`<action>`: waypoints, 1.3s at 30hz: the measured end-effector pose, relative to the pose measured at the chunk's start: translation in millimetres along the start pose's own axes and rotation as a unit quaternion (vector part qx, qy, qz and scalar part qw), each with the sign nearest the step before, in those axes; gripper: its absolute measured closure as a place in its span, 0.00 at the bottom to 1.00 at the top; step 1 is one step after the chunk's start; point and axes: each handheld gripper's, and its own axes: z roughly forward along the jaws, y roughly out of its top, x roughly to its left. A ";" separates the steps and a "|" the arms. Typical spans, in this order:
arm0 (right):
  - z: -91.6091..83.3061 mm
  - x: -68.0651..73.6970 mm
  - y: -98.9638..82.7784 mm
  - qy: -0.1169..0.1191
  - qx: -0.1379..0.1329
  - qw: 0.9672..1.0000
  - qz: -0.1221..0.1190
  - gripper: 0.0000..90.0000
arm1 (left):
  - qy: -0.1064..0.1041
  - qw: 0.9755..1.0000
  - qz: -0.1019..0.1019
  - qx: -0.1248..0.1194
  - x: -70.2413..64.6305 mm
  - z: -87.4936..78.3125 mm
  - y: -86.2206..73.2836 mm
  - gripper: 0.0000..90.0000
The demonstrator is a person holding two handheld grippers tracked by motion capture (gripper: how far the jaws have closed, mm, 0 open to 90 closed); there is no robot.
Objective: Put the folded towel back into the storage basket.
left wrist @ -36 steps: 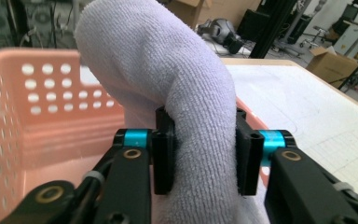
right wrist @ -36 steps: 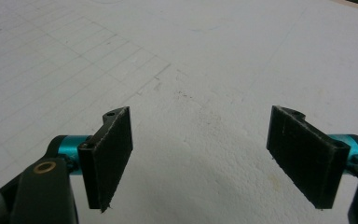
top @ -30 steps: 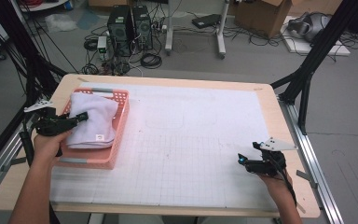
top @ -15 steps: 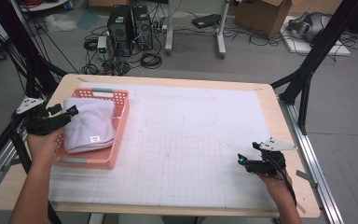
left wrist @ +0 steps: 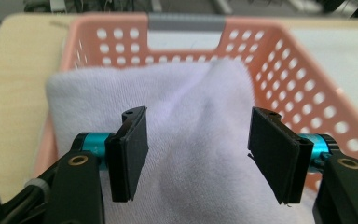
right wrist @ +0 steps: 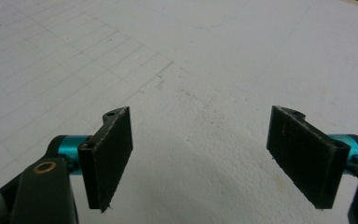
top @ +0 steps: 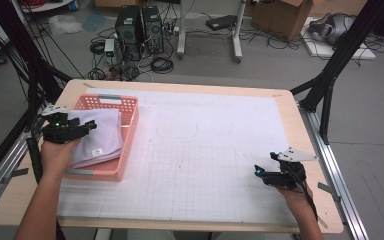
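The white folded towel (left wrist: 191, 140) lies flat in the pink basket (top: 125, 145) at the worktop's left edge. The left tool (top: 82, 128), its jaws just opened wide, has drawn back off the towel, holding nothing. The right tool (right wrist: 200, 154) stands wide, empty.

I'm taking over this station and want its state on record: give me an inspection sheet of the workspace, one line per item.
Surface: wooden table under a white gridded mat, faintly scuffed.
Job's things: pink basket at the mat's left edge; folded white towel lying in it, small label on top.
Clutter: nothing seen on the mat.
Grippers: left gripper over the towel's near end, jaws apart after just opening, the pads not pressing on the cloth; right gripper open above bare mat at the right, nothing between the jaws.
Cables: one trails from the right gripper along the forearm; loose tangles on the floor.
Surroundings: two computer towers, cardboard box, black frame struts.
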 end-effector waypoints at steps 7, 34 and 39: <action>0.3 -0.1 0.1 0.000 0.001 1.000 -0.001 0.24 | 0.008 0.997 -0.004 0.074 -1.8 24.3 -4.6 0.40; 1.9 1.7 0.5 0.003 0.004 1.000 -0.004 0.24 | -0.048 0.997 0.025 0.054 0.0 36.1 -7.2 0.36; 1.7 1.4 -0.1 0.002 0.004 1.000 -0.002 0.24 | -0.014 0.996 0.002 0.087 8.1 38.5 -9.2 0.35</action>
